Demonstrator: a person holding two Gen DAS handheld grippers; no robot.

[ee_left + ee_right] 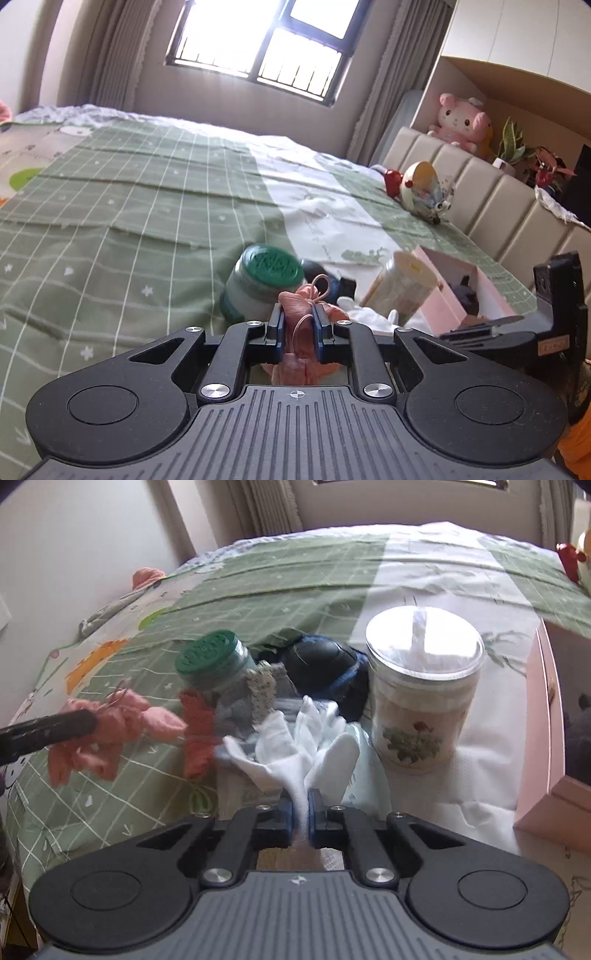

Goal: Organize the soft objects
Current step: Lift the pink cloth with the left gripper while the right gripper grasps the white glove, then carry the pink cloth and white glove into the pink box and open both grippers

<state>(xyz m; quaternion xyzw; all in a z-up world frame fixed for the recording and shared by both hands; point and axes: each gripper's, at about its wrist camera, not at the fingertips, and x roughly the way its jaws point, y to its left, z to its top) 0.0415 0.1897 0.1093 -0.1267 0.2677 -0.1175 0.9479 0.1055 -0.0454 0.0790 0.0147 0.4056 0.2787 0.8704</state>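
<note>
My left gripper point(299, 314) is shut on a pink knitted piece with a cord point(295, 301), lifted just above the bed; it also shows in the right wrist view point(110, 720), held by the left gripper's finger point(48, 727). My right gripper point(300, 805) is shut on a white cloth point(295, 753) at the front of a pile of soft things: an orange-red knit point(197, 734), grey and patterned fabric point(258, 690), and a dark blue and black item point(321, 664). The right gripper's body point(554, 314) shows at the right of the left wrist view.
A green-lidded jar point(214, 657) lies tilted behind the pile. A clear-lidded jar with a rose print point(421, 701) stands to the right. An open pink box point(546, 731) sits at the far right. The bed's green checked sheet point(129, 206) stretches back to a padded headboard point(480, 192) with toys.
</note>
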